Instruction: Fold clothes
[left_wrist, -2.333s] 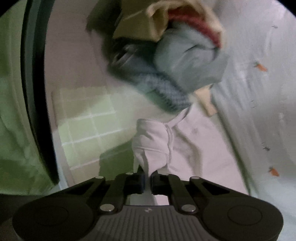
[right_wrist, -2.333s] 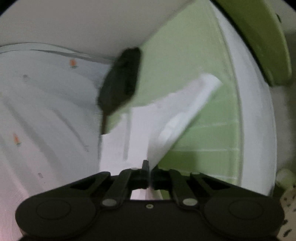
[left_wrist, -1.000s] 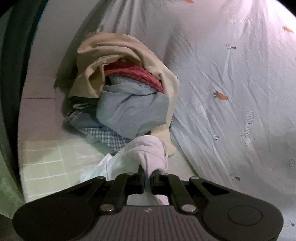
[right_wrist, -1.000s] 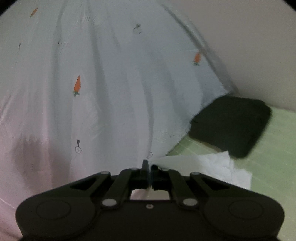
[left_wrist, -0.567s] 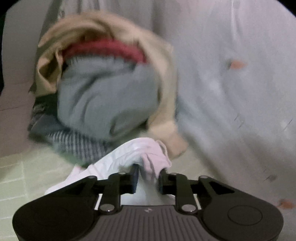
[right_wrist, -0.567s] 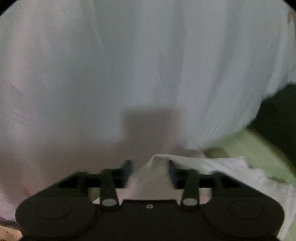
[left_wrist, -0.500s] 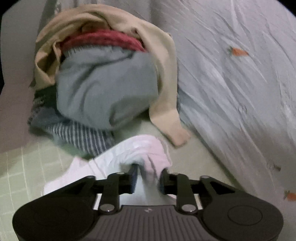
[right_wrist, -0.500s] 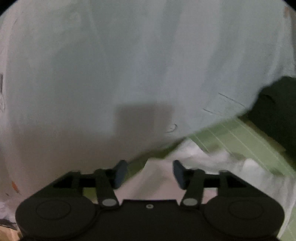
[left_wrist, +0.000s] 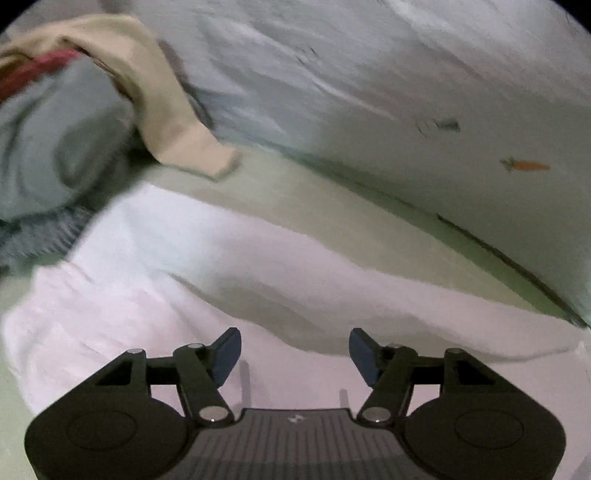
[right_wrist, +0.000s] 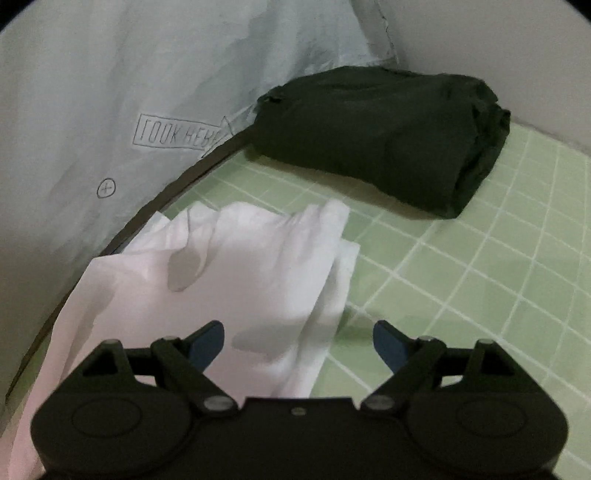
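While the white garment (right_wrist: 236, 280) lies spread on the green checked mat (right_wrist: 480, 266), I judge the step in hand to be taking a fresh hold for the next fold. Both my claws are spread wide and pinch nothing: the left claw (left_wrist: 293, 350) hovers low over the cloth's near edge, the right claw (right_wrist: 298, 341) over the opposite end, where its right finger is above bare mat.

To do it well, I would shift the right claw a little left so both fingers straddle cloth, catch every layer at the doubled edge, and carry both ends over together so the fold stays square. Smoothing the raised ridge first would help.

As I read it, the garment's long axis runs from one claw to the other, along the edge of the carrot-print sheet (left_wrist: 461, 110) just beside it. In the right view its narrow, layered end points away from me toward the folded dark garment (right_wrist: 384, 136), which sits apart on the mat. At the other end, close to the cloth, is the pile of unfolded clothes (left_wrist: 74, 122), beige over grey and red.
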